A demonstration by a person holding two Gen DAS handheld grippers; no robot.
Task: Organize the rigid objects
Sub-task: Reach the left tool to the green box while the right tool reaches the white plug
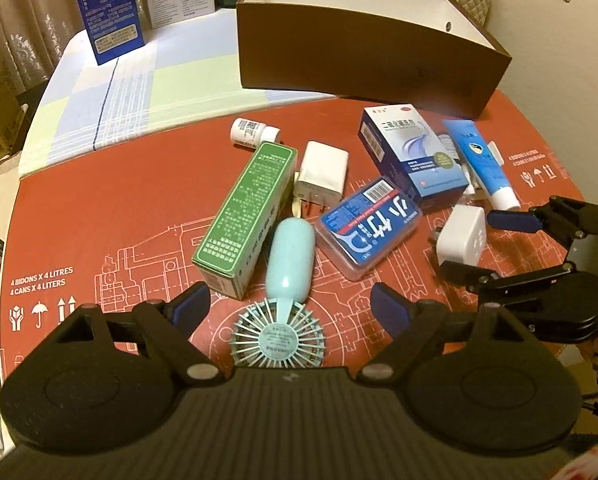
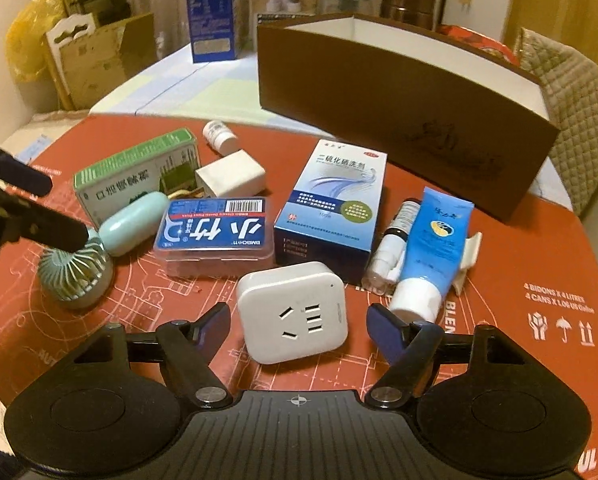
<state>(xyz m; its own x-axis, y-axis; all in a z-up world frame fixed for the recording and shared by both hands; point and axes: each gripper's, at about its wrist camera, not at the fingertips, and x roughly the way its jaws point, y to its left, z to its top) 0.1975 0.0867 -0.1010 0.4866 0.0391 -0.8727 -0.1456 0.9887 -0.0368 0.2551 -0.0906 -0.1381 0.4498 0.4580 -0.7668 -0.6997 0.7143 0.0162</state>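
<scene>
Left gripper (image 1: pixel 289 310): fingers spread wide, pinching nothing; the round grille head of the pale teal handheld fan (image 1: pixel 289 276) lies between the 2 blue pads, untouched.
Right gripper (image 2: pixel 297 326): fingers apart, either side of the white square plug-in socket adapter (image 2: pixel 293 312); a gap shows on both sides, pads not pressing.
Surface: red flattened cardboard sheet with white printed line drawings (image 1: pixel 99 216), bearing all loose items.
Fan handle: points away from the left gripper, lying between the long green carton (image 1: pixel 245 220) and the clear plastic floss-pick case with blue label (image 1: pixel 369 230).
White charger block (image 1: pixel 323 174): just beyond the fan handle, beside the green carton.
Blue-and-white medicine carton (image 2: pixel 331 212): just behind the socket adapter.
Blue squeeze tube with white cap (image 2: pixel 431 248): right of that carton, lying over a slim white spray vial (image 2: pixel 387 252).
Small white pill bottle (image 1: pixel 253 132): on its side beyond the green carton.
Brown open-topped box with white interior (image 1: pixel 363 60): farthest back, well apart from the loose items.
</scene>
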